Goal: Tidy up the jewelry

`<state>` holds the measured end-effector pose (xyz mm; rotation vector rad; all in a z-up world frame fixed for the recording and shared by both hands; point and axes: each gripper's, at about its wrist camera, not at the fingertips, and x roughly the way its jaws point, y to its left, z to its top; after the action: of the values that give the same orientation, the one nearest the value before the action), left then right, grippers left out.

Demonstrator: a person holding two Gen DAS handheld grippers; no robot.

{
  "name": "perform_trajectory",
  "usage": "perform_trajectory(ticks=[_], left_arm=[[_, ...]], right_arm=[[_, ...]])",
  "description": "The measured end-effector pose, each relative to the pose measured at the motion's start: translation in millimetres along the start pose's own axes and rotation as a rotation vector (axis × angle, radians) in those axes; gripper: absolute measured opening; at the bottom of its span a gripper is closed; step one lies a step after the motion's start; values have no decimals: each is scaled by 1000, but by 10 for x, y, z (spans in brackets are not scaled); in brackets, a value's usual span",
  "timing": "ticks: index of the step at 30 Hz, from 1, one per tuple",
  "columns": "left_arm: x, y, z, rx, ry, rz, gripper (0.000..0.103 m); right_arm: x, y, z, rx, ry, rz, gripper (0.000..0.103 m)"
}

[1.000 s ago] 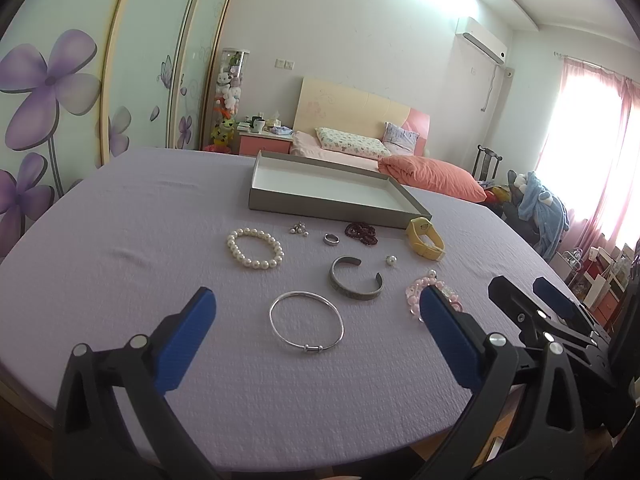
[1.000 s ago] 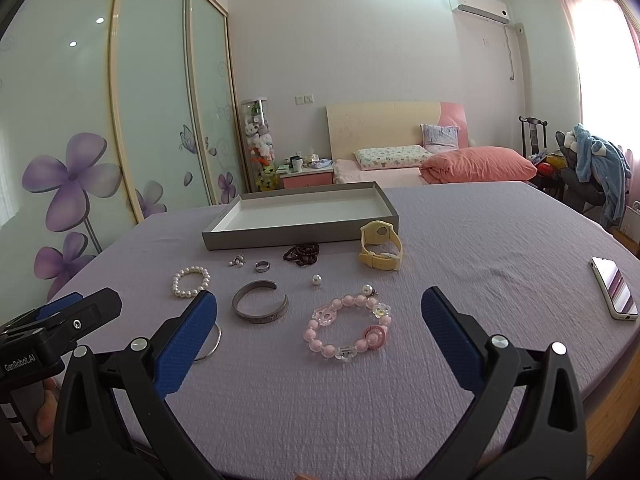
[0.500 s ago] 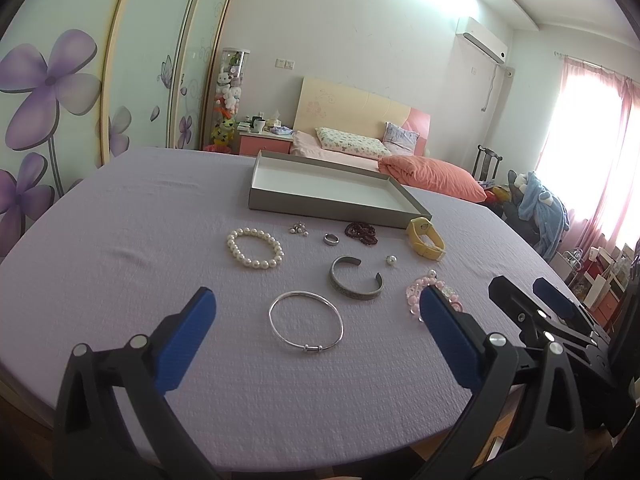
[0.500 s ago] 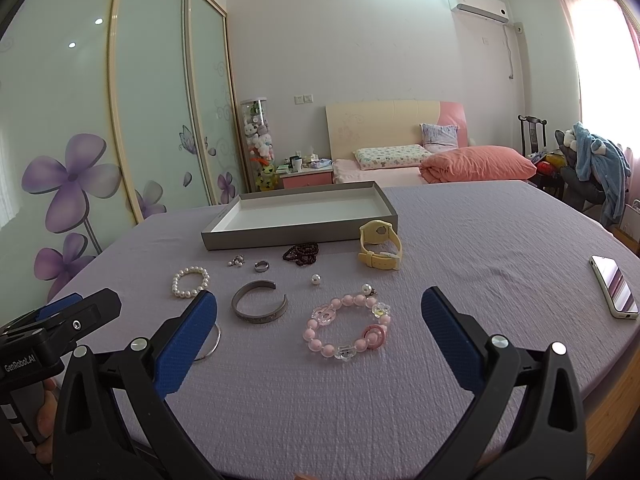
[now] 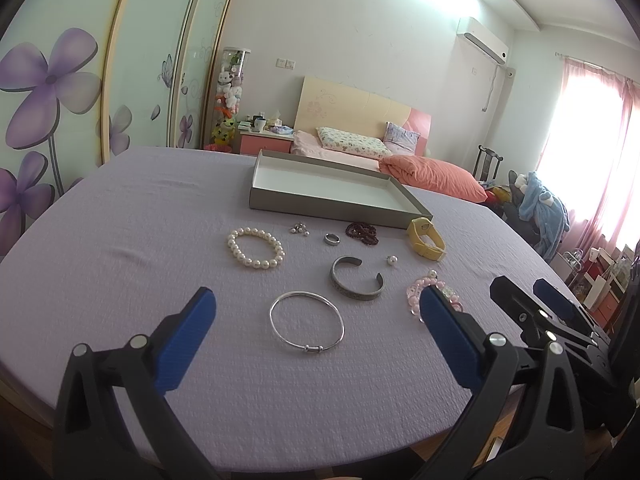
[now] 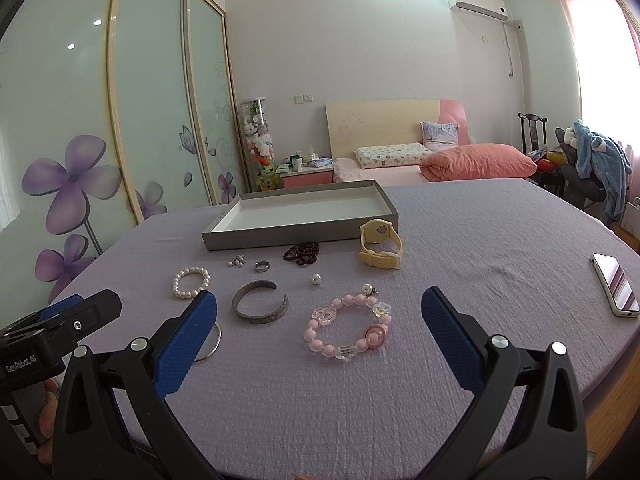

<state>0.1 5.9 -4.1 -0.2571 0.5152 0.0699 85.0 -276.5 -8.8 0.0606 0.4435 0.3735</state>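
Note:
Jewelry lies on the purple cloth before an empty grey tray. There is a pearl bracelet, a silver bangle, a grey cuff, a pink bead bracelet, a yellow watch, a dark bead string, a ring, earrings and a loose pearl. My left gripper is open over the bangle. My right gripper is open over the pink bracelet.
A phone lies at the table's right edge. The right gripper's body shows at the right of the left wrist view, and the left gripper's body at the left of the right wrist view. A bed stands behind the table.

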Motion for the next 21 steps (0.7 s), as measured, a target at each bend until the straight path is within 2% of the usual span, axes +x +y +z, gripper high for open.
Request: perform_trajectory(ticks=[21], left_arm=[[8,6,-7,0,2,0,101]], right_arm=[[23,1,-13,0,5,2,102]])
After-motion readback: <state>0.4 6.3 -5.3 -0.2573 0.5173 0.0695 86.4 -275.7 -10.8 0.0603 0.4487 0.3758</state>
